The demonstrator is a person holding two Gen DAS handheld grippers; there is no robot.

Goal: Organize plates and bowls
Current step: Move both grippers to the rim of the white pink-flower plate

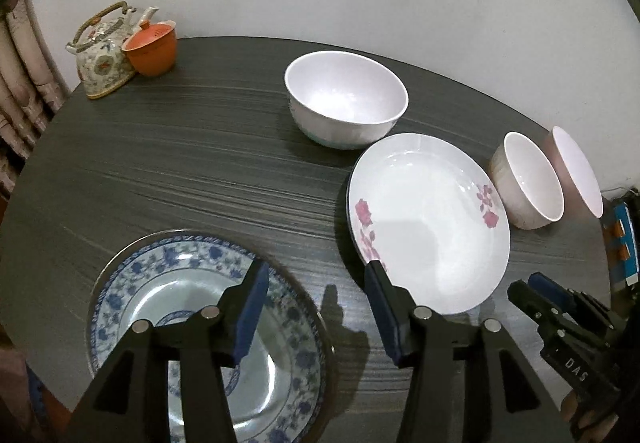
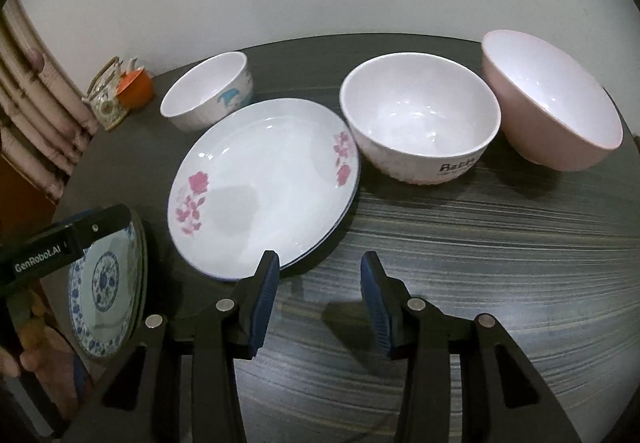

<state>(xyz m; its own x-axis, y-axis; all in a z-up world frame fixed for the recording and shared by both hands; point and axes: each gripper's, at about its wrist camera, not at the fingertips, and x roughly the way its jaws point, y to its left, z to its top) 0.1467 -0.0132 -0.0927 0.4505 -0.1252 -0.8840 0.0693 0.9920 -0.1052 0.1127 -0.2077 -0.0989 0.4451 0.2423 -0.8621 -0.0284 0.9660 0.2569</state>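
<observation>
left gripper (image 2: 64, 243) — "GenRobot.AI" | right gripper (image 1: 576, 371) — "DAS" | white bowl (image 2: 420, 123) — "Rab…"

Home dining spot, dark table (image 1: 160, 163), teapot (image 1: 102, 55), curtains (image 2: 36, 111)
</observation>
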